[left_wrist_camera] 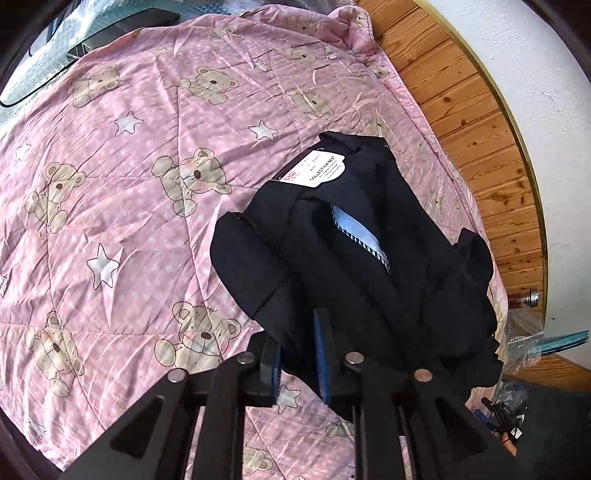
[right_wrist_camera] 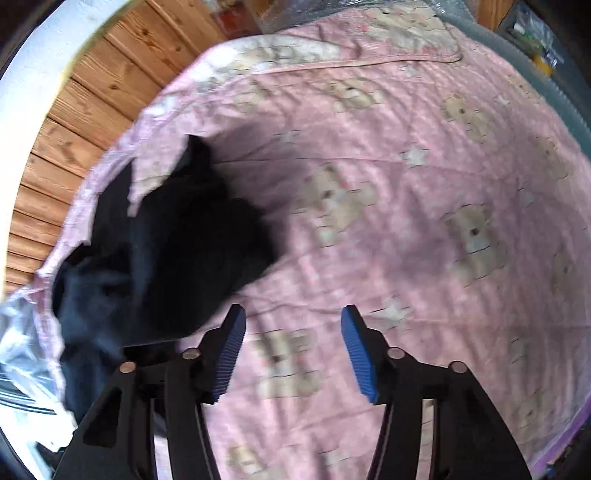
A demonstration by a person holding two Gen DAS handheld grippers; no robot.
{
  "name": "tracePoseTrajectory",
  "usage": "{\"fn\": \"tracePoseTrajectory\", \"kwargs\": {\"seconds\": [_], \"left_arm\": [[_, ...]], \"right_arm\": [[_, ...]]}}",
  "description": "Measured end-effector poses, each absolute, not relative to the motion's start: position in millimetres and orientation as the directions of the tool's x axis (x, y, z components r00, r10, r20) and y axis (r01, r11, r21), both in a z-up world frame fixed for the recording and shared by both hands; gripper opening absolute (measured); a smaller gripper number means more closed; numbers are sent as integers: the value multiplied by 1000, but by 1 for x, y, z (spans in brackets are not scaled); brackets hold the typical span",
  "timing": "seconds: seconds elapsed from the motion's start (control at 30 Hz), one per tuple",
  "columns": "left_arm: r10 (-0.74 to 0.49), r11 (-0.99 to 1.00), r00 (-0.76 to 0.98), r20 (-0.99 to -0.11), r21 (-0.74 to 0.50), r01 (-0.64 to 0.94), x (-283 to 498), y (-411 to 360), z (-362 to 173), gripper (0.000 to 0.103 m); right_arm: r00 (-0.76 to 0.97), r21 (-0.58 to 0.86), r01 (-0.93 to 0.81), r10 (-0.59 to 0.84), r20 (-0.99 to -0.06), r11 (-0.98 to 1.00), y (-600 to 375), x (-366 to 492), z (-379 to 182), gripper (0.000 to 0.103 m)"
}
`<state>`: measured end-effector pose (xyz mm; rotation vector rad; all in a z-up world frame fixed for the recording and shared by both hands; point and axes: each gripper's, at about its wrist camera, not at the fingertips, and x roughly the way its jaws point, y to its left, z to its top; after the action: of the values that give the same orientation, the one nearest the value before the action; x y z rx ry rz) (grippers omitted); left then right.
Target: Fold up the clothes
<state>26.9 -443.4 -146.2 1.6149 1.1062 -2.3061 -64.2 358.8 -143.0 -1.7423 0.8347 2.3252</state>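
Left tool [left_wrist_camera: 299,354]: clenched on a fold of the black garment [left_wrist_camera: 354,258], its blue pads [left_wrist_camera: 322,354] pressing the cloth between them.
Right tool [right_wrist_camera: 291,347]: released, its blue pads [right_wrist_camera: 231,350] standing wide apart with only quilt showing between them.
Garment: lying bunched on the pink quilt [left_wrist_camera: 129,206], close to the quilt's edge by the wood wall [left_wrist_camera: 476,122]; a white label [left_wrist_camera: 317,170] is showing at its far end and a pale blue lining in a slit.
Garment, right view: the dark heap [right_wrist_camera: 162,251] is sitting just left of the right tool's left finger, blurred.
Edges: the quilt's border is running beside the wood wall, with the garment's ruffled side reaching almost to it.
Open room: a wide stretch of bear-and-star quilt is lying bare on the side away from the wall.
Far corner: a dark flat object [left_wrist_camera: 122,29] is lying beyond the quilt's far edge.
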Motion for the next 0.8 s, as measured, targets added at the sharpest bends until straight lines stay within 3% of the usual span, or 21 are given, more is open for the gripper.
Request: {"fn": "tracePoseTrajectory", "kwargs": {"seconds": [0.1,0.23,0.27,0.37,0.4,0.5,0.57,0.63,0.73,0.8], "left_arm": [[291,-749,-444,-847,-491,446,31,-446,-128,35],[243,-830,-442,-863,-421,365,41,-464,-100,47],[233,-844,-435,-870,-403,353,42,-468,-96,49],[204,-862,-432,-878,-370,345,41,-478,-88,51],[203,-863,-432,-879,-369,345,38,-479,-88,52],[247,-857,-419,-874,-399,327,18,-472,-97,54],[258,-868,-411,-874,-397,300,-1,-465,-104,54],[264,-876,-410,-873,-395,276,-23,-461,-109,55],[254,-893,-418,-872,-378,245,-62,-456,-115,55],[255,-900,-425,-868,-375,224,-88,-449,-117,55]], "right_arm": [[-361,344,-396,-200,-911,-851,347,-85,-134,58],[-402,204,-329,-59,-914,-922,326,-129,-120,62],[-390,178,-285,-56,-919,-942,318,-143,-124,66],[-256,101,-141,-62,-965,-985,291,-187,-159,65],[-204,67,-112,-43,-978,-991,285,-196,-174,61],[-184,62,-39,-54,-981,-997,275,-203,-177,15],[-229,65,2,-63,-971,-998,274,-203,-155,7],[-359,33,-38,-17,-933,-999,288,-204,-113,7],[-560,78,-239,72,-825,-968,330,-203,-49,9],[-593,96,-279,93,-800,-956,341,-211,-41,26]]}}
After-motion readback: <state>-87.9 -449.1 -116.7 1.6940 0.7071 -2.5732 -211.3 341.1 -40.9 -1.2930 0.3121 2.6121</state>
